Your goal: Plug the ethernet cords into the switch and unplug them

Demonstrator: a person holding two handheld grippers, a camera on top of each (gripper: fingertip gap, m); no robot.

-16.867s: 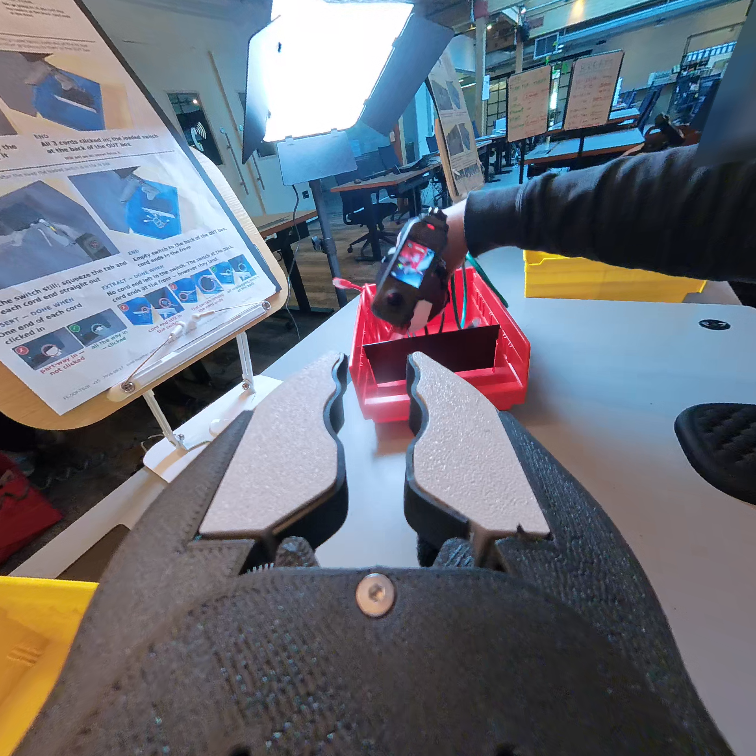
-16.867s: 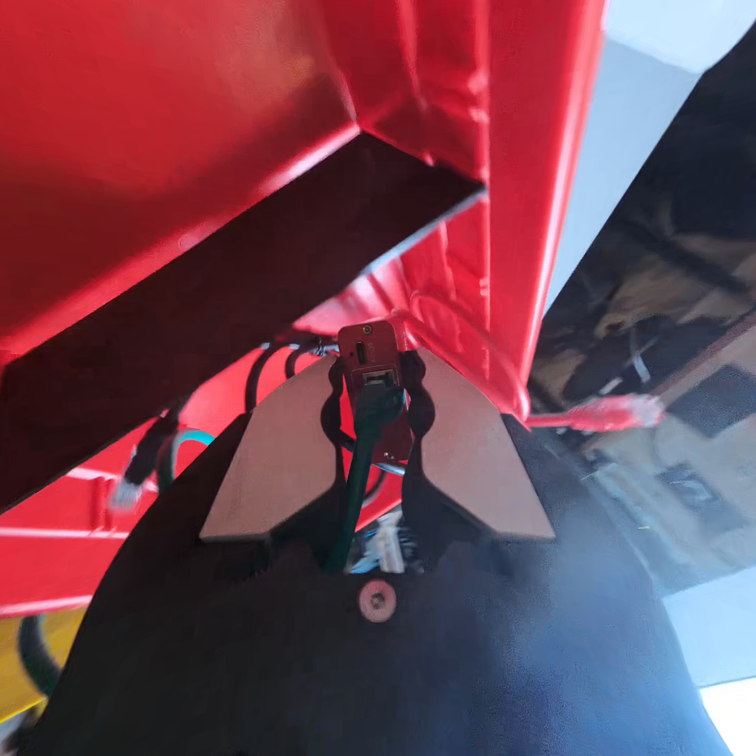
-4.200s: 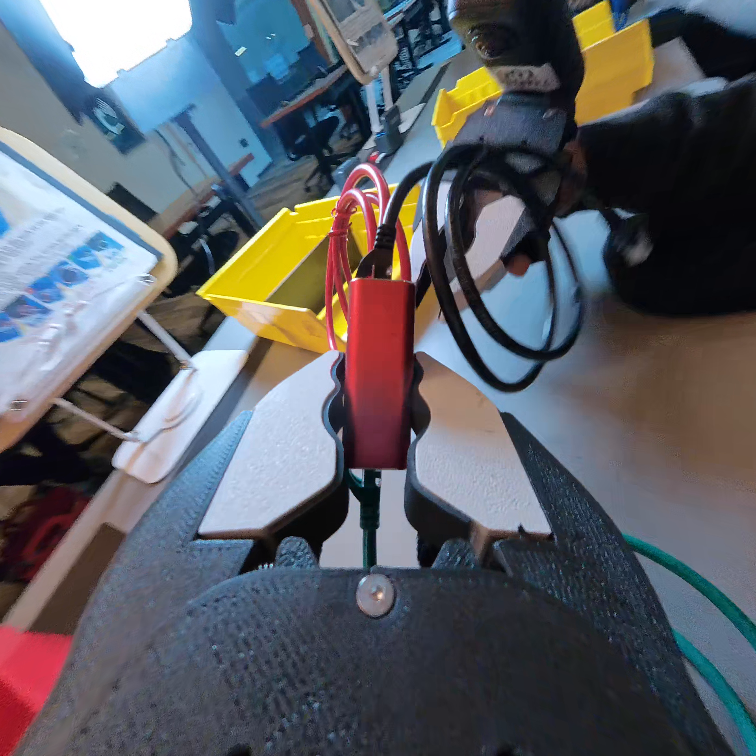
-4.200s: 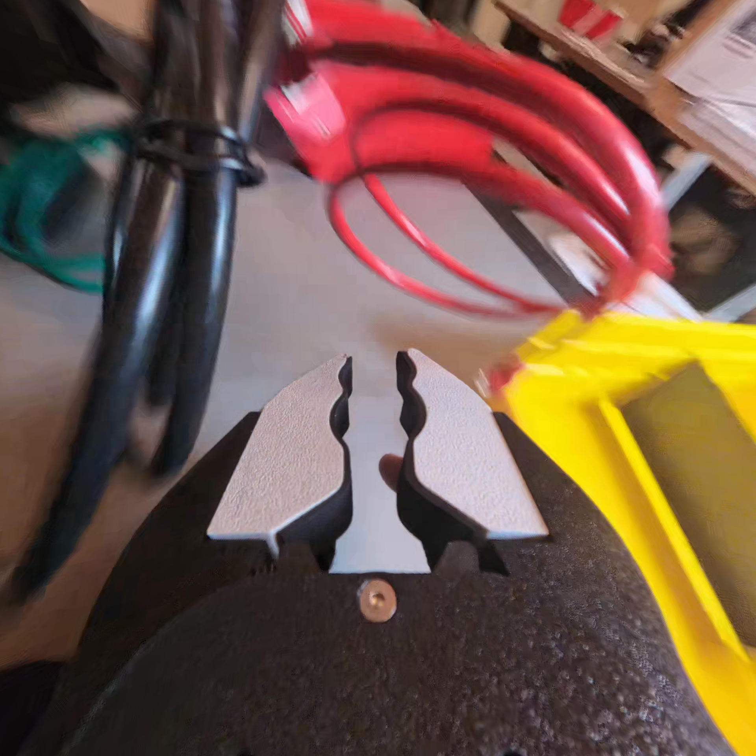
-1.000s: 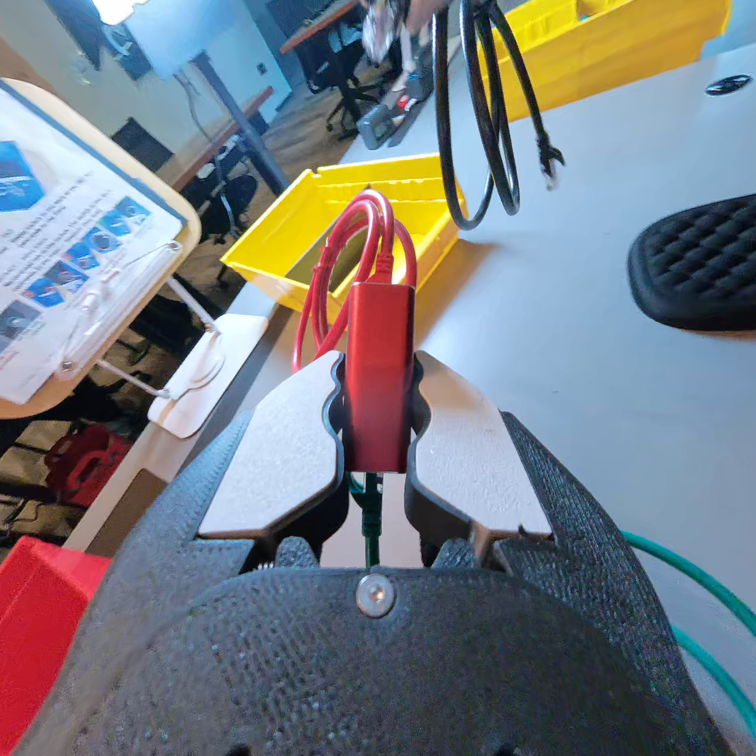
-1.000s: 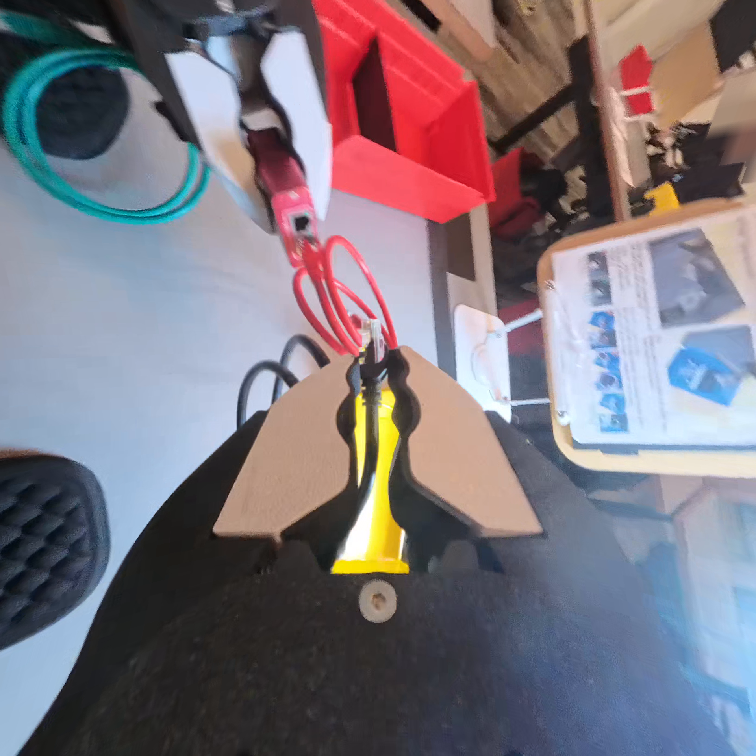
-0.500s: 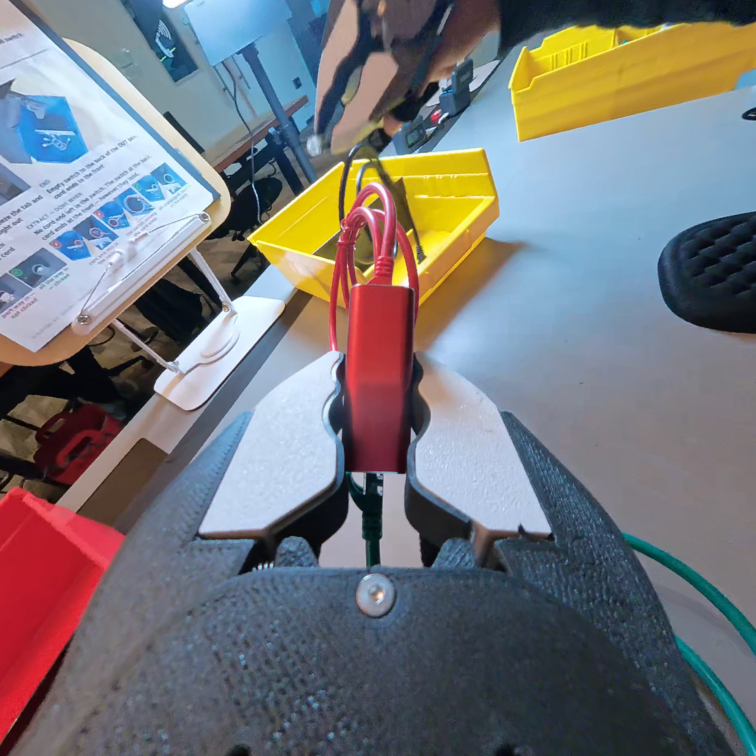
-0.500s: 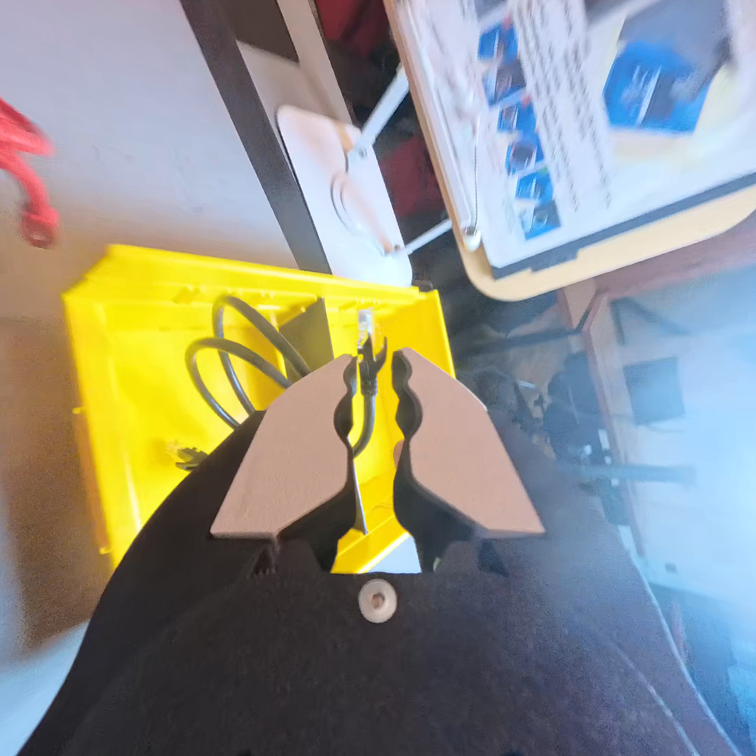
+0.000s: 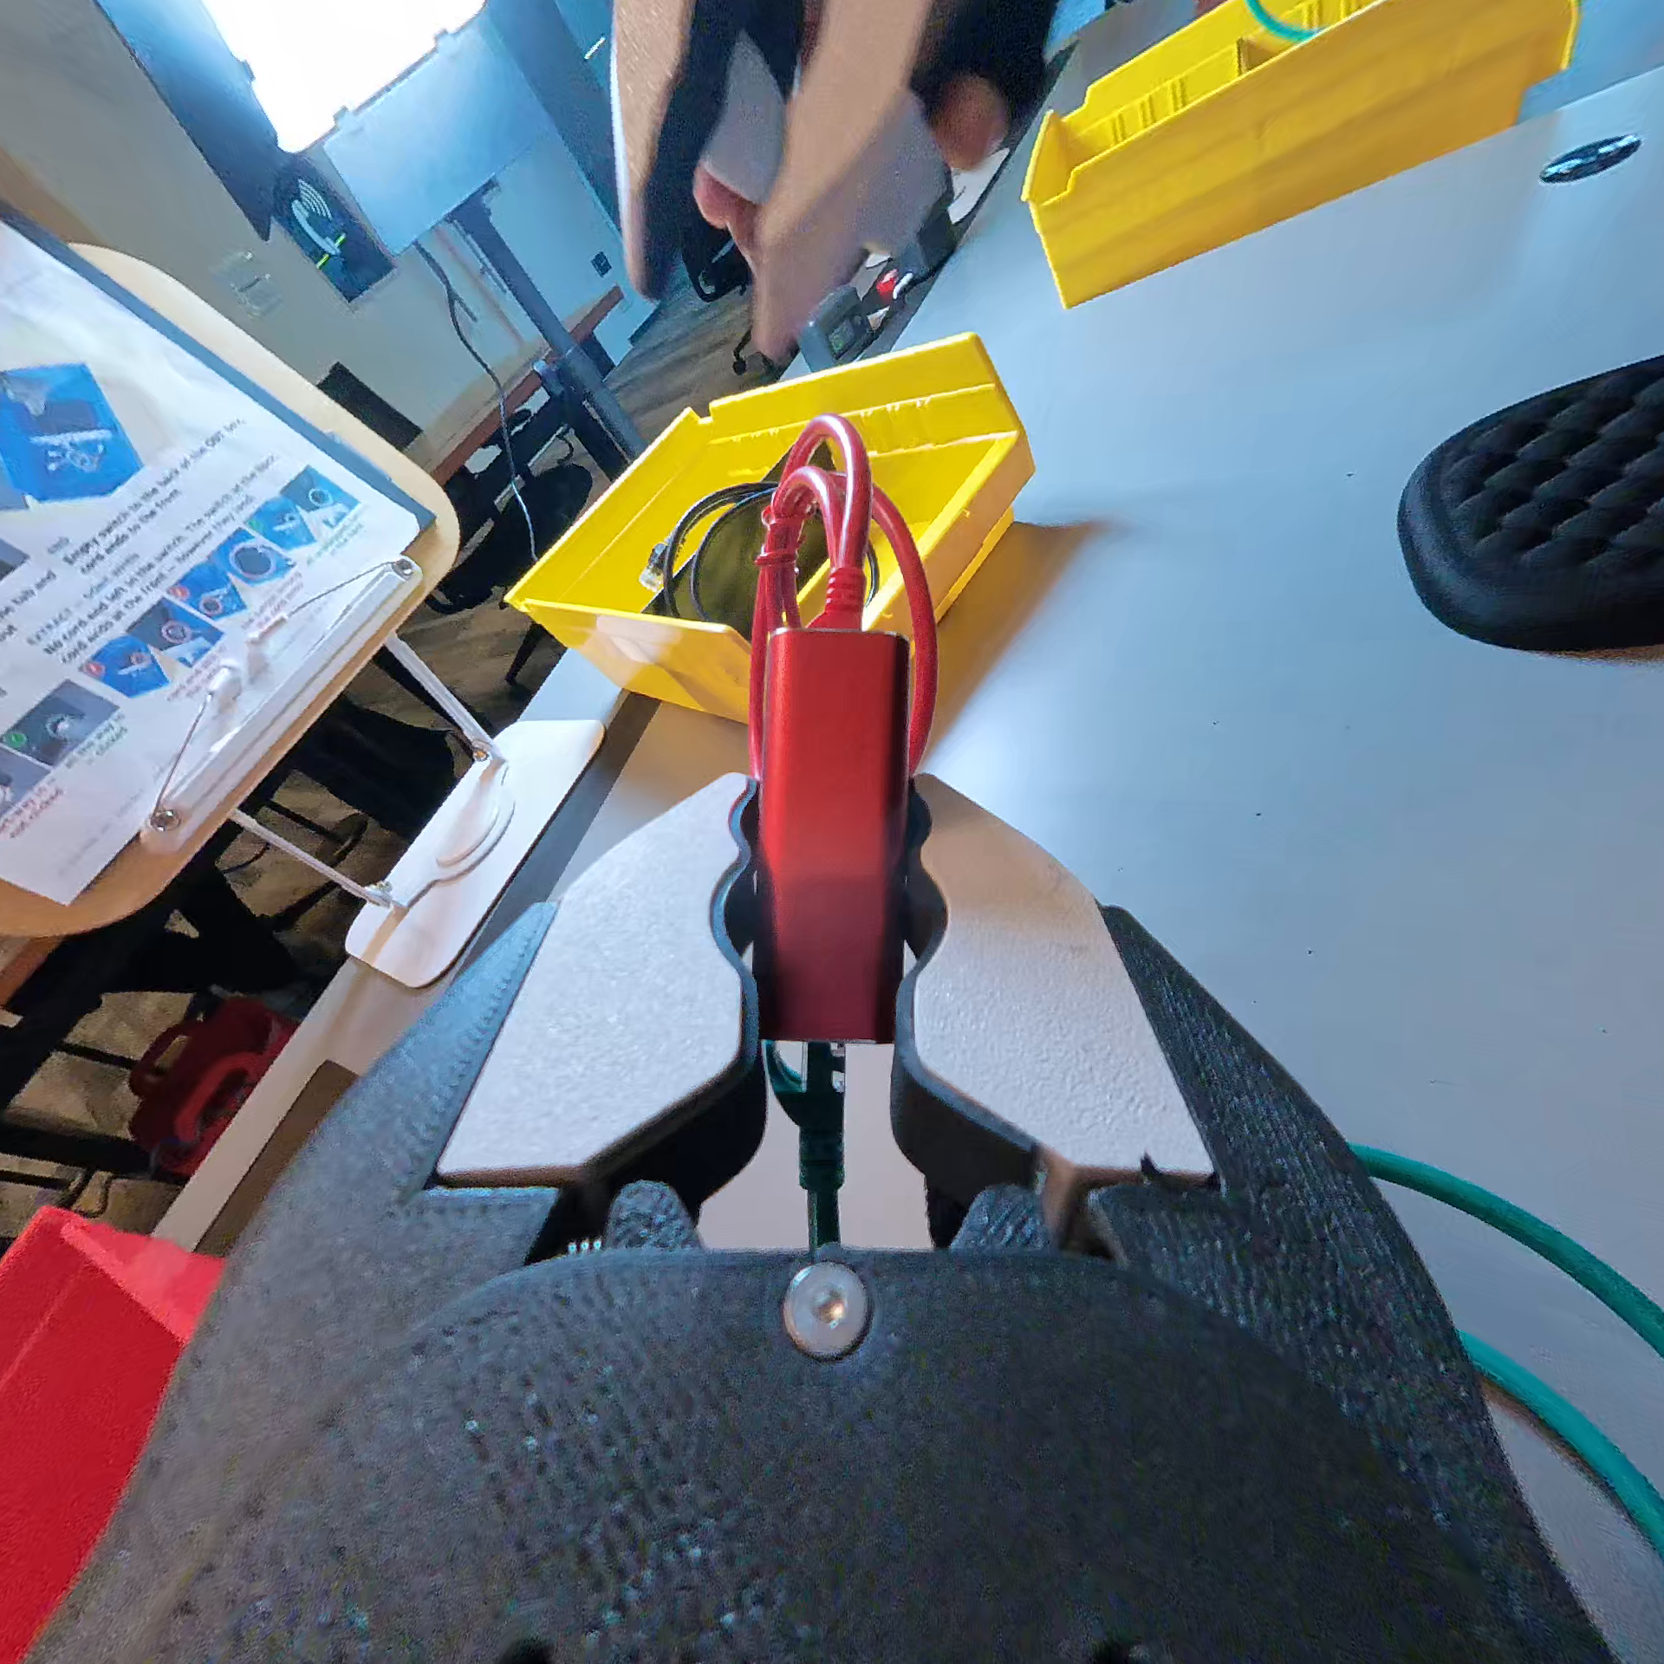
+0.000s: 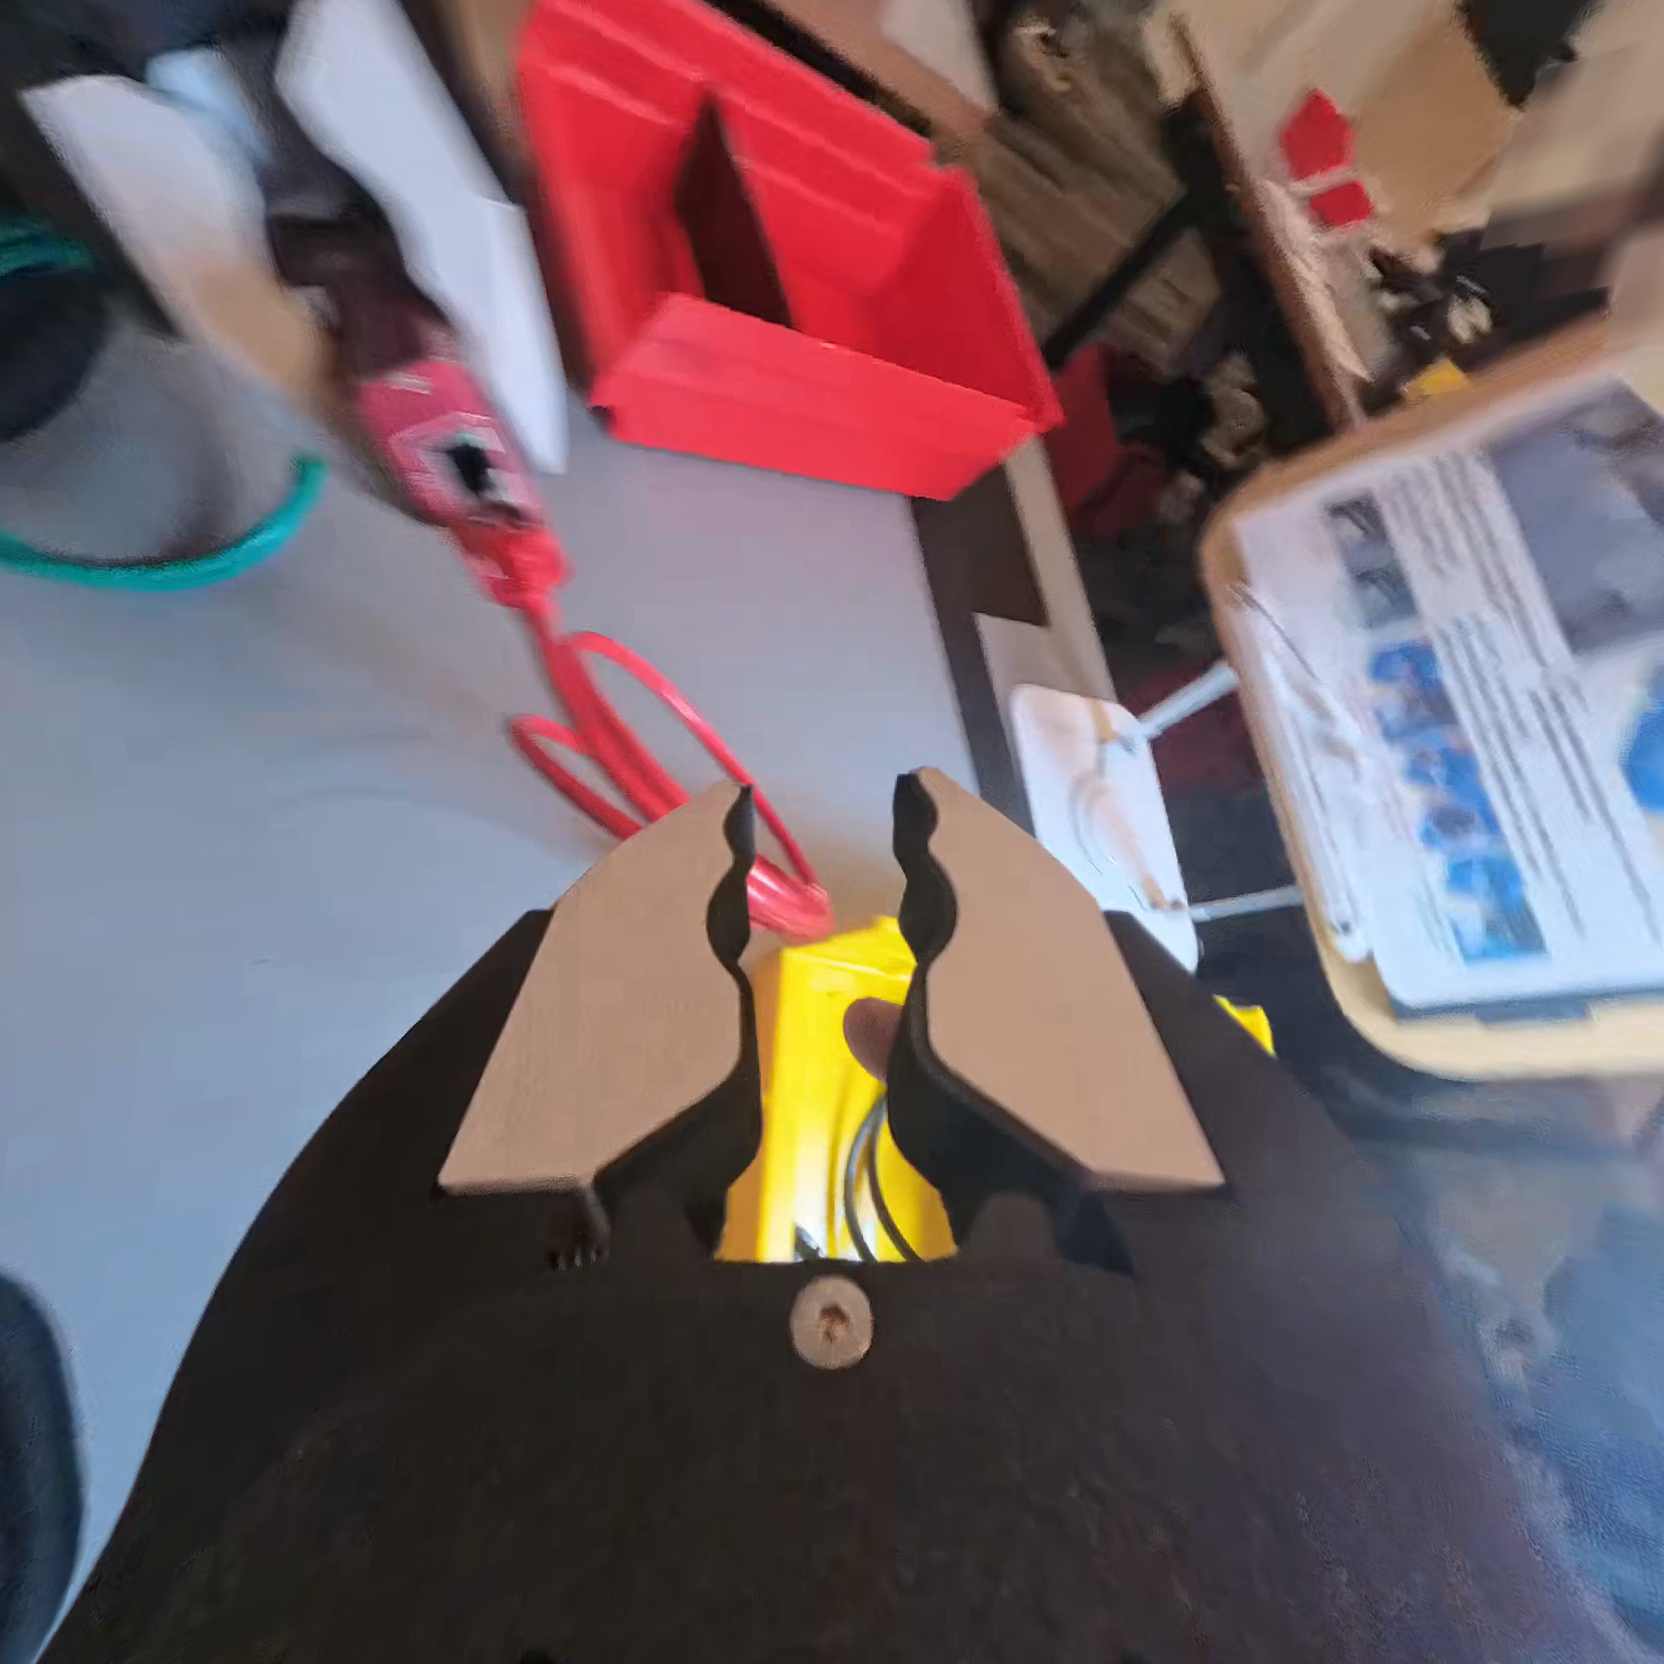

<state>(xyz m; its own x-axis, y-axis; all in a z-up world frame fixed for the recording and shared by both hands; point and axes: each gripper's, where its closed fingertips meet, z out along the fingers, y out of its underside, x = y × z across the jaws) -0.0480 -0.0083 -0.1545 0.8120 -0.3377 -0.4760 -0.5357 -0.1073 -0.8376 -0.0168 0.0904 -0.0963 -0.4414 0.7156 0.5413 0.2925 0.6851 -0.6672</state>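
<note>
Switch point(image 9: 830, 837) sits clamped in the left tool point(image 9: 828, 887), red cord point(image 9: 842, 522) and green cord point(image 9: 1531, 1234) plugged in; black cord point(image 9: 711, 549) lies in the yellow bin point(image 9: 900, 432); right tool point(image 10: 819, 815) gapes empty.

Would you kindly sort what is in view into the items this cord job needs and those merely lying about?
Job items:
- red metal switch, clamped in the left gripper
- coiled red cord, plugged in
- green cord, plugged in
- black cord in the near yellow plastic bin
- right gripper, open

Lying about:
- red plastic bin
- black textured pad
- instruction board
- far yellow bin
</note>
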